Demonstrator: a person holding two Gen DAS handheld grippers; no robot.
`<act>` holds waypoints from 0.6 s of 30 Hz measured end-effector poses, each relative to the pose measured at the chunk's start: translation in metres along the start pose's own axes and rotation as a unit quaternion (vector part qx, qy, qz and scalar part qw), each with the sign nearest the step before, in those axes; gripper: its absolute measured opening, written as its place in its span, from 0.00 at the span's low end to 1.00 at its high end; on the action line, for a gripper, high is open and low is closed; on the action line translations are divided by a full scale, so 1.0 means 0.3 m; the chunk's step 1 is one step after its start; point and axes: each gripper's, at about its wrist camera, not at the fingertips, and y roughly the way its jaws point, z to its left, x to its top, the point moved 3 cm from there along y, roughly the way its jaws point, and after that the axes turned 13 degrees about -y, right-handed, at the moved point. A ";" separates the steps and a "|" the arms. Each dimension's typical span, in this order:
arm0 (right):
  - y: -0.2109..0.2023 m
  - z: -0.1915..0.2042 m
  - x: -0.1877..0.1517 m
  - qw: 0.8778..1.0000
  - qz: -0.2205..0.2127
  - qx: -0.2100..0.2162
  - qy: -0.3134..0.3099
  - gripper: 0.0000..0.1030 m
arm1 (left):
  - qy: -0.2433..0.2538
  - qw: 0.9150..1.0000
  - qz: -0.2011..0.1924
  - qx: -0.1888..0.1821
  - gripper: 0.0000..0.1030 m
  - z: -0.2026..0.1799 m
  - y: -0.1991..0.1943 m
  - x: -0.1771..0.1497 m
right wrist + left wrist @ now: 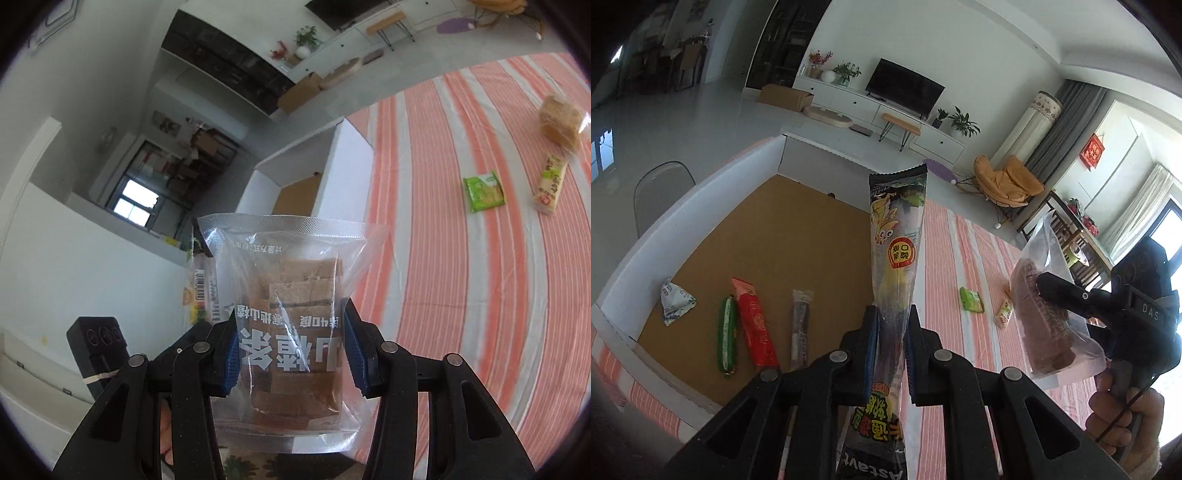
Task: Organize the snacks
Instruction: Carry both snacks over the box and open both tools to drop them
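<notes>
So both grippers are loaded right now. The left gripper [891, 332] has its jaws clamped on a long dark snack pouch [896, 236] with yellow cartoon print. The pouch's long axis runs straight out along the fingers, top seal pointing to the upper middle of the left wrist frame.

The white box [701, 192] with the brown floor sits to the left of that pouch. It already holds a green stick, a red packet [753, 326], a dark stick and a little white triangle pack. So I'd guess the left one is nearer the drop, just swing left and lower.

The right gripper [290, 354] is squeezed shut on a clear bag of brown hawthorn slices [295, 325]. In its view the box is ahead, upper middle.

A green packet [484, 190] and a pale bar [550, 184] lie on the striped surface [424, 258], right side of frame.
</notes>
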 end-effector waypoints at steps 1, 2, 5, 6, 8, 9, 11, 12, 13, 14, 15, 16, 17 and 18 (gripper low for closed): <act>0.061 0.064 0.050 1.000 0.000 0.009 -0.019 0.53 | 0.000 0.999 -0.021 0.036 0.15 0.042 0.002 0.038; 0.118 0.118 0.095 0.999 0.004 0.013 -0.038 0.57 | 0.001 0.997 -0.039 0.072 0.23 0.072 0.006 0.067; 0.202 0.210 0.178 0.997 0.002 -0.015 -0.077 0.66 | -0.010 0.986 -0.084 0.147 0.79 0.167 0.004 0.114; 0.190 0.217 0.183 0.996 -0.009 -0.020 -0.084 0.68 | -0.019 0.984 -0.097 0.148 0.81 0.194 -0.011 0.109; 0.143 0.185 0.165 0.995 -0.032 -0.034 -0.090 0.75 | -0.026 0.984 -0.109 0.138 0.85 0.219 -0.032 0.083; 0.117 0.147 0.144 0.993 -0.041 -0.055 -0.094 0.76 | -0.025 0.985 -0.106 0.136 0.87 0.230 -0.031 0.059; 0.067 0.029 0.081 0.986 -0.041 -0.119 -0.108 0.77 | -0.015 0.987 -0.092 0.129 0.87 0.216 -0.009 0.015; 0.050 -0.037 0.043 0.980 -0.034 -0.158 -0.116 0.77 | -0.007 0.990 -0.079 0.118 0.87 0.192 -0.003 -0.014; 0.030 -0.115 -0.003 0.971 -0.023 -0.206 -0.123 0.77 | 0.001 0.992 -0.065 0.104 0.87 0.164 0.013 -0.043; 0.018 -0.201 -0.052 0.959 -0.009 -0.252 -0.127 0.77 | 0.010 0.995 -0.051 0.087 0.87 0.129 0.033 -0.073; 0.004 -0.288 -0.103 0.948 0.008 -0.292 -0.129 0.77 | 0.025 0.997 -0.033 0.066 0.87 0.068 0.048 -0.119; -0.012 -0.370 -0.159 0.937 0.025 -0.326 -0.126 0.76 | 0.042 0.998 -0.014 0.045 0.87 0.005 0.065 -0.162; -0.039 -0.451 -0.222 0.925 0.041 -0.358 -0.120 0.76 | 0.060 0.998 0.006 0.027 0.87 -0.048 0.092 -0.207; -0.068 -0.520 -0.280 0.916 0.051 -0.382 -0.110 0.76 | 0.084 0.996 0.030 0.007 0.88 -0.120 0.111 -0.248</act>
